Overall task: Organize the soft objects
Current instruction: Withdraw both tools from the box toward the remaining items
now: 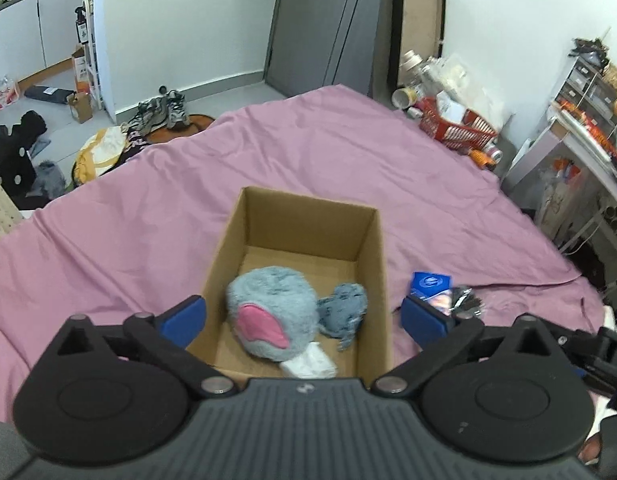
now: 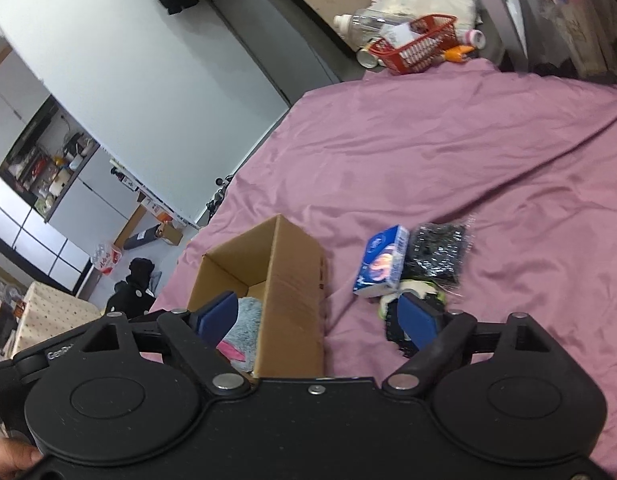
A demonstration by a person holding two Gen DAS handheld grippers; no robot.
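The cardboard box [image 1: 296,216] stands open on the bed, on the pink bedspread [image 1: 348,148]. Inside it lie a grey plush toy [image 1: 268,300] with a pink patch, a smaller grey-blue cloth [image 1: 344,312] touching its right side, and a white item [image 1: 308,364] at the near wall. The left gripper [image 1: 304,316] hangs above the box, jaws spread wide, nothing between them. The right gripper [image 2: 320,316] is likewise spread and empty, above the box's right wall. A blue tissue packet [image 2: 382,262] and a black glittery item [image 2: 438,254] lie on the bedspread just right of the box.
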